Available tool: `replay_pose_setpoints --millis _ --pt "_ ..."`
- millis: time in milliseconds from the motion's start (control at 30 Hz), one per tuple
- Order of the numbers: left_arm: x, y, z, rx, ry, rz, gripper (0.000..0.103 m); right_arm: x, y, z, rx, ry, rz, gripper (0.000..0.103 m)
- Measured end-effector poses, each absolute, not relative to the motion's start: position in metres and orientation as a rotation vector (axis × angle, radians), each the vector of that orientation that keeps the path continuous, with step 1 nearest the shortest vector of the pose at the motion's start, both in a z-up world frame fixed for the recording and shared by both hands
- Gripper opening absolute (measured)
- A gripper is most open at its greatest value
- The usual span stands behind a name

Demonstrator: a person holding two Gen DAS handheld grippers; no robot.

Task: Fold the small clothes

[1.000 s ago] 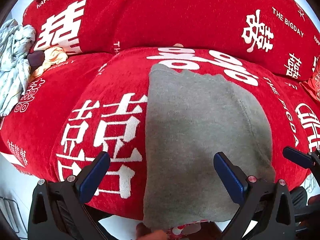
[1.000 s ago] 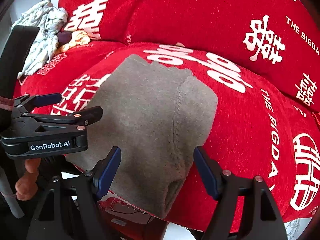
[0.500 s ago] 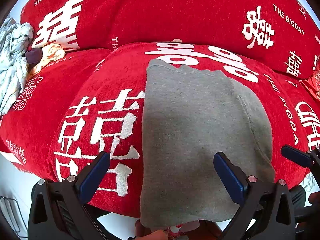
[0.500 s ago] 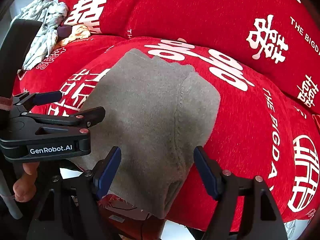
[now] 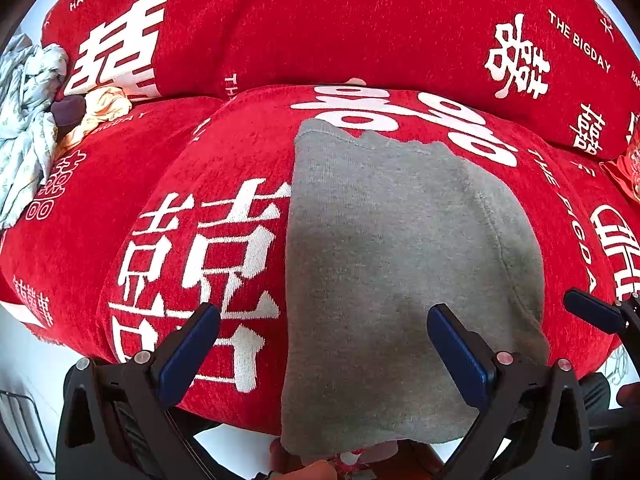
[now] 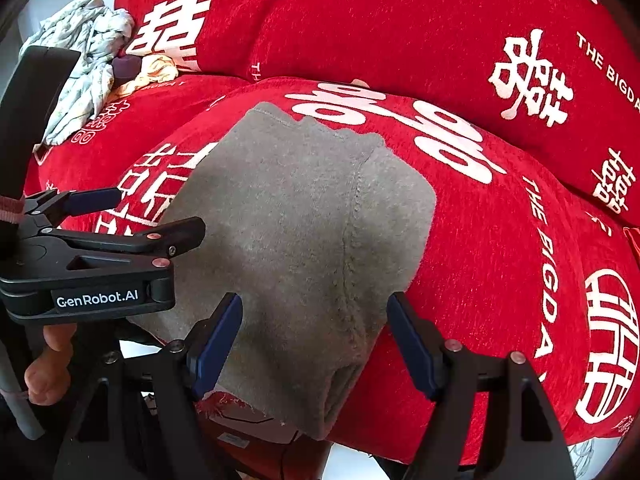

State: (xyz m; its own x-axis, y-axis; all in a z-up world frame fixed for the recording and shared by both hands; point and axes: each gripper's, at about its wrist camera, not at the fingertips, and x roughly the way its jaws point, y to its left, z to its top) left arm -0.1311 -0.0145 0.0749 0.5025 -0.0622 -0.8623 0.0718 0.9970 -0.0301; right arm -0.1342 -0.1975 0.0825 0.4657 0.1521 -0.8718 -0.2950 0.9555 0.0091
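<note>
Left gripper [image 5: 322,354] and right gripper [image 6: 314,342] both stand with jaws apart, holding nothing, above the seat's front edge. The folded grey fleece garment [image 5: 384,264], soft and seamed, drapes over that edge of the red chenille sofa [image 5: 224,148]. Crumpled pale clothes [image 5: 28,120] lie at its far left corner.

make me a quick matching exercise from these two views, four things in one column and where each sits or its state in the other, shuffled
Things:
1. grey garment
2. pale printed clothes
3. left tongs
4. red cover

Places or states:
A. bunched at the far left of the sofa
B. open, empty, above the garment's near edge
C. spread flat on the seat cushion
D. printed with white characters, over the whole sofa

Pairs: 1-C, 2-A, 3-B, 4-D
</note>
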Motion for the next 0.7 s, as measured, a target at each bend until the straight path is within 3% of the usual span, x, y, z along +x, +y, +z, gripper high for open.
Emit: replay_pose_setpoints --millis 700 --pt "-0.1285 -0.0225 0.0779 0.034 1.039 -0.068 0.103 -0.1310 -0.2026 0.0830 -0.143 1.045 0.290 0.078"
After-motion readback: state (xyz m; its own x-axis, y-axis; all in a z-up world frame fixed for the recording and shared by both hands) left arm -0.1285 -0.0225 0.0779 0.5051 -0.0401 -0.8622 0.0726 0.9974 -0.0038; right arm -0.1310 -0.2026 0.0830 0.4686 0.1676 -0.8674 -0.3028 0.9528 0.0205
